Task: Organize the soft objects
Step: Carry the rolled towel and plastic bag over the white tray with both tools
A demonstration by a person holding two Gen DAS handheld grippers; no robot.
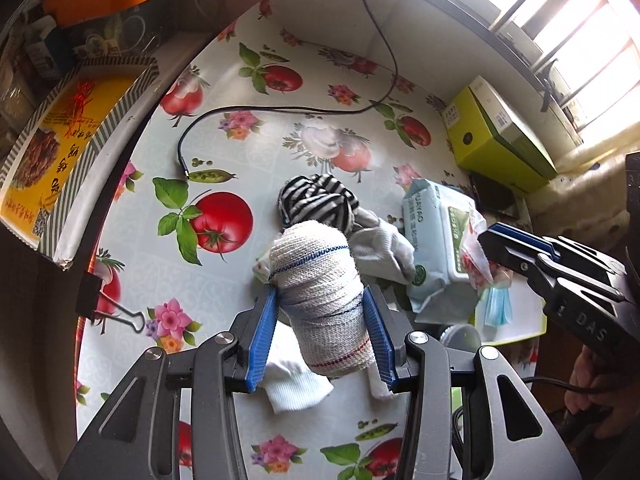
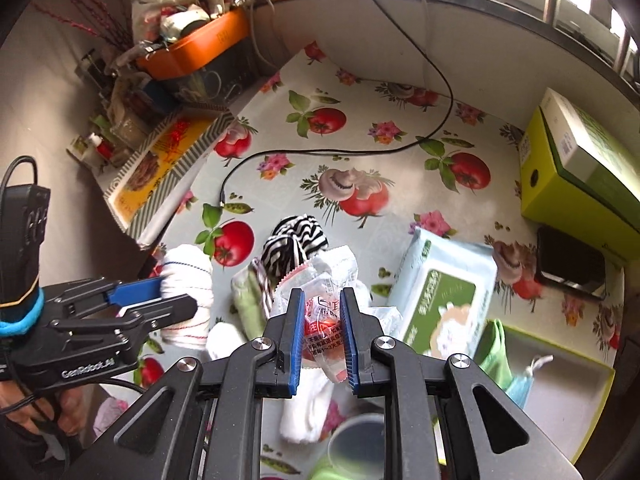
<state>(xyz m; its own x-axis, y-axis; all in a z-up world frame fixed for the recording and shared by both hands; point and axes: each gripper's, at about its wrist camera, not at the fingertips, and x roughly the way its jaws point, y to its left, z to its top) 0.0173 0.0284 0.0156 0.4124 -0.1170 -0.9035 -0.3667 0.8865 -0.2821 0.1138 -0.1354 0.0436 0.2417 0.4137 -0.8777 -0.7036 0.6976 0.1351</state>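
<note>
My left gripper (image 1: pixel 320 294) is shut on a rolled white cloth (image 1: pixel 320 280) with blue and red stripes, lifted above the tomato-print table (image 1: pixel 248 148). The right wrist view shows this roll (image 2: pixel 188 280) at the left. My right gripper (image 2: pixel 323 294) is shut on a crinkled clear packet (image 2: pixel 324 320) with red print, held above a heap of soft things. In that heap lie a black-and-white striped sock (image 1: pixel 316 200), a grey-white cloth (image 1: pixel 384 248) and a white sock (image 1: pixel 296 384). A pale green cloth (image 2: pixel 248 300) lies beside the striped sock (image 2: pixel 292 236).
A wet-wipes pack (image 2: pixel 440 284) lies right of the heap. A shallow green-rimmed tray (image 2: pixel 568 384) holds a green cloth and a blue mask. A green box (image 2: pixel 576 168), a black phone (image 2: pixel 570 264), a black cable (image 1: pixel 280 110) and a binder clip (image 1: pixel 120 312) are around.
</note>
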